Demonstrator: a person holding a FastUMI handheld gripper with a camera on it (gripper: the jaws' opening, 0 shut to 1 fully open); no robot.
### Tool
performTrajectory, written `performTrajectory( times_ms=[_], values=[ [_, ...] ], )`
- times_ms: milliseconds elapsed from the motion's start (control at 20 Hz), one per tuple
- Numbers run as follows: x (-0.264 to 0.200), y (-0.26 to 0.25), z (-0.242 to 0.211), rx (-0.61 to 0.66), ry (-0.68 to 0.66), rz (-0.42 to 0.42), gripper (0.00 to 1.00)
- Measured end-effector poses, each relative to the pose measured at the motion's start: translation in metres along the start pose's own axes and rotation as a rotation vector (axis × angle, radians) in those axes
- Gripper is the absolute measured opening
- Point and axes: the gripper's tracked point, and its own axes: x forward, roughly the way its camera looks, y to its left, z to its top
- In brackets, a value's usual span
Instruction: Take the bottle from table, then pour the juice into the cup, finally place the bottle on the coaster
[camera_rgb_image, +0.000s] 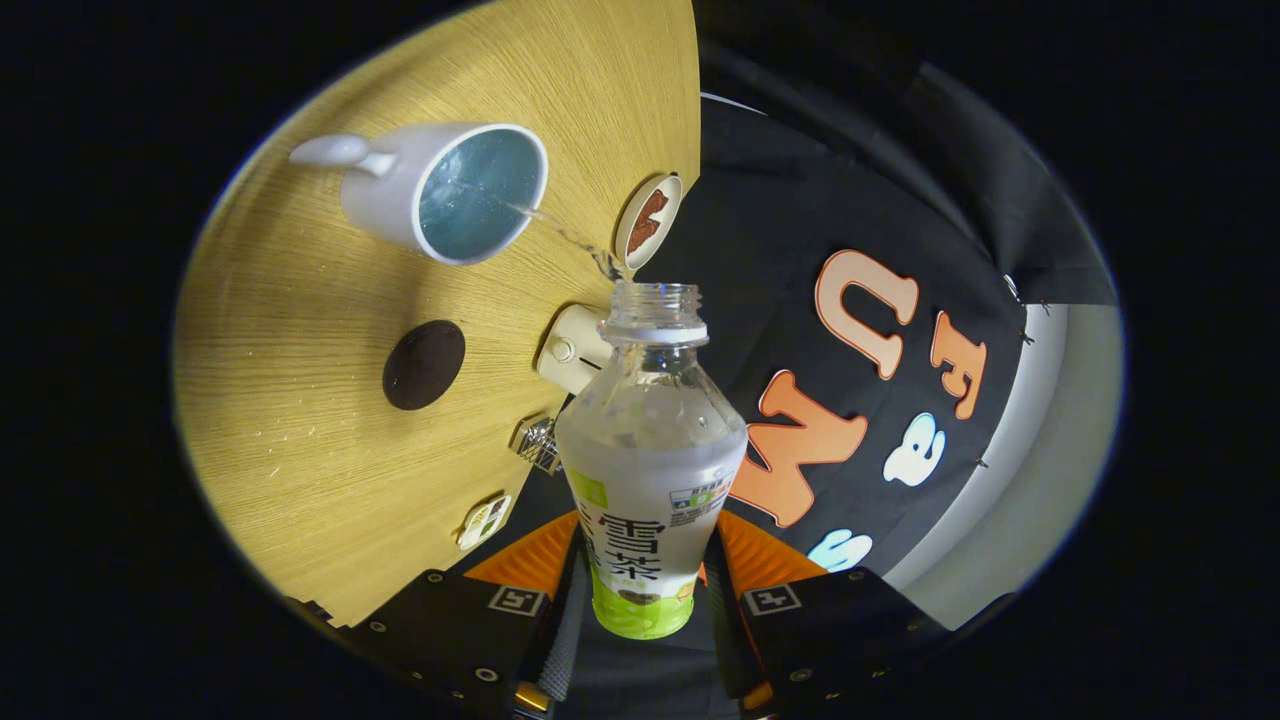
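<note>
Gripper view, taken with the whole scene rolled sideways. The tool pinches the bottle: its two fingers press on the opposite sides of the bottle's lower, labelled body. The bottle is clear, uncapped and partly filled with a pale liquid; its open neck points forward, away from the fingers.

A thin stream of liquid leaves the bottle's mouth and arcs into the cup. The cup is white with a handle on the side turned away from the bottle; its opening faces the camera and holds clear liquid. It stands on the wood-grain desk, well beyond the bottle's neck.

The coaster, a dark round disc, lies flat on the desk beside the bottle's shoulder, between the cup and the fingers, touching neither the cup nor the bottle.

Just past the bottle's mouth, at the desk's edge, sits a small white dish with something brown in it. A white cylindrical object lies partly hidden behind the bottle's neck. Near the bottle's body, along the same desk edge, are a small metallic item and a small white item, both too small to identify.
</note>
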Motion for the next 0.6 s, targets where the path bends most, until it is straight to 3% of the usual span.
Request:
performTrajectory(
  times_ms=[600],
  values=[
    [-0.0025,0.003,0.0021,0.004,-0.006,0.013,0.57]
  ],
)
